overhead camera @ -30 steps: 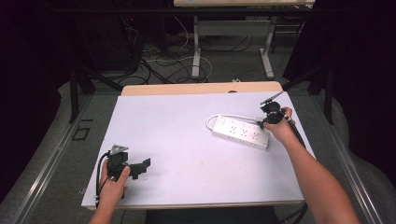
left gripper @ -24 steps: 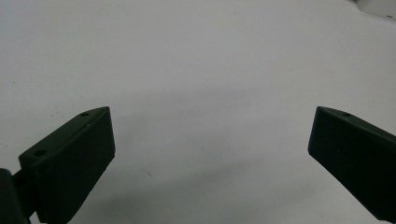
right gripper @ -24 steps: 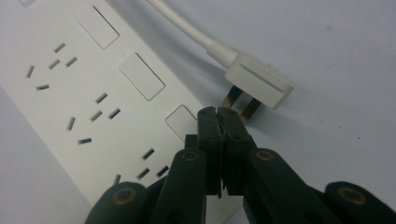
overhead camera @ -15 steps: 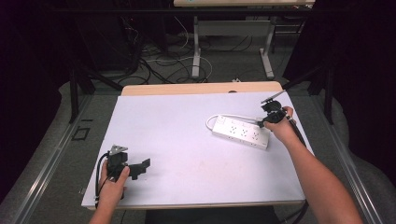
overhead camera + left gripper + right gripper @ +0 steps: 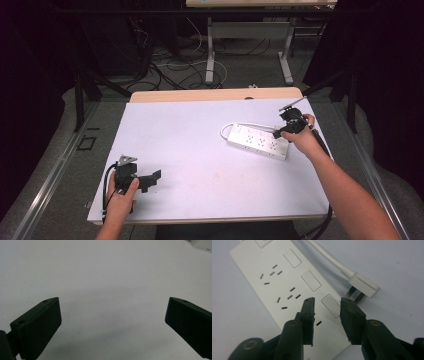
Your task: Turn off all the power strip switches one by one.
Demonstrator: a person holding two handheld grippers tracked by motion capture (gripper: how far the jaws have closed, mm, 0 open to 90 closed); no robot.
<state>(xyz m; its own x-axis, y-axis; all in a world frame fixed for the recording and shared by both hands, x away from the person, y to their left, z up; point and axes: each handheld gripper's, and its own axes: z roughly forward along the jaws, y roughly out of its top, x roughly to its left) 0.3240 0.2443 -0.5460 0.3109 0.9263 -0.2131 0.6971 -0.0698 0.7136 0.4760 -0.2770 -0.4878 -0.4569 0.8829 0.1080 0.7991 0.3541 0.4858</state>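
Hovering over the near end of the power strip (image 5: 257, 142) in the high view, your right gripper (image 5: 278, 133) is working at the strip, which is lying flat on the right half of the white table (image 5: 200, 150), angled, with its white cord (image 5: 240, 125) looping off its left end. Your right forearm is reaching in from the bottom right, wrist bent so the gripper is tipping down and leftward onto the strip. Your left gripper (image 5: 155, 176) is resting low at the near left of the table, well apart from the strip, pointing right

In the left gripper view, its jaws are standing wide apart with nothing but bare table (image 5: 107, 277) between them — released and idle

In the right gripper view, the jaws have just been opening and are now standing a little apart, with nothing pinched; the strip's face (image 5: 282, 290) is showing through the gap. The tips are hanging above the rocker switch (image 5: 331, 305) nearest the strip's end, beside the last socket. The white plug (image 5: 364, 285) is lying loose on the table just beyond the strip's edge, prongs turned toward it

As I judge it, you are releasing after pressing or handling something at this end. The next move is probably calling for a shift toward the plug — you will be needing a wider gap and a lower approach to grasp its body
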